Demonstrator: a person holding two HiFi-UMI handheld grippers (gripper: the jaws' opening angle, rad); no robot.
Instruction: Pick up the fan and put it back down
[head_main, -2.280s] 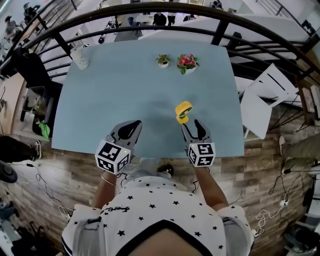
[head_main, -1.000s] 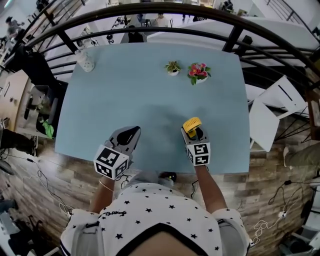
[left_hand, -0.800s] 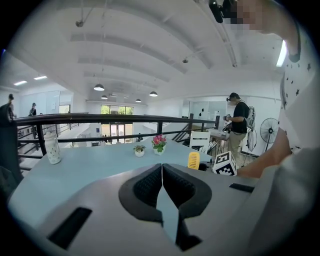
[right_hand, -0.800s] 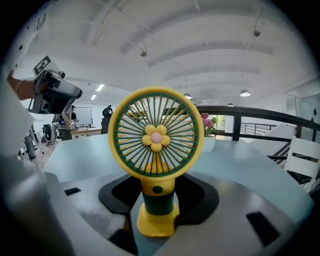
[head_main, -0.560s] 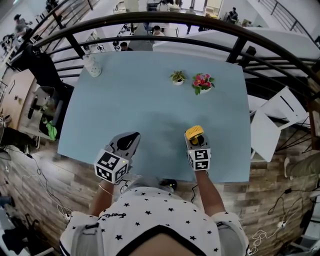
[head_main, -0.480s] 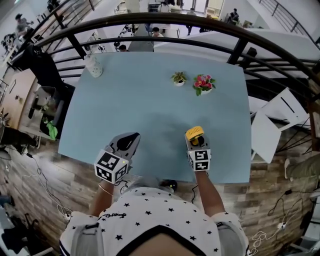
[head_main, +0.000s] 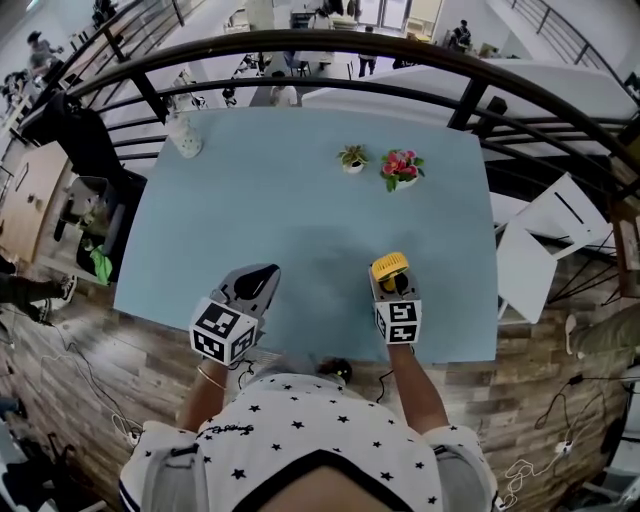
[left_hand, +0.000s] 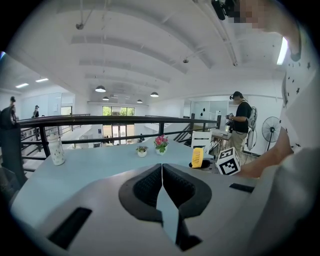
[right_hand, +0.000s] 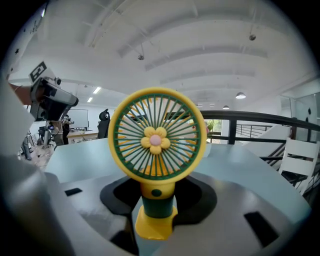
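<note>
The right gripper (head_main: 396, 290) is held over the near right part of the light blue table (head_main: 270, 190). Its jaws have just been drawn closer together, and the fan (right_hand: 156, 140) is clamped between them by its green and yellow stem. In the right gripper view, the black pads (right_hand: 196, 200) are seen pressed against both sides of that stem, and the round yellow grille with its flower centre is held upright above them. Whether the fan's foot is touching the table cannot be told.

The left gripper (head_main: 258, 276) is held near the table's front edge, well apart from the fan. Its jaws are brought fully together, and nothing is held between them. From the left gripper view, the fan (left_hand: 198, 157) is seen edge-on, off to the right.
</note>
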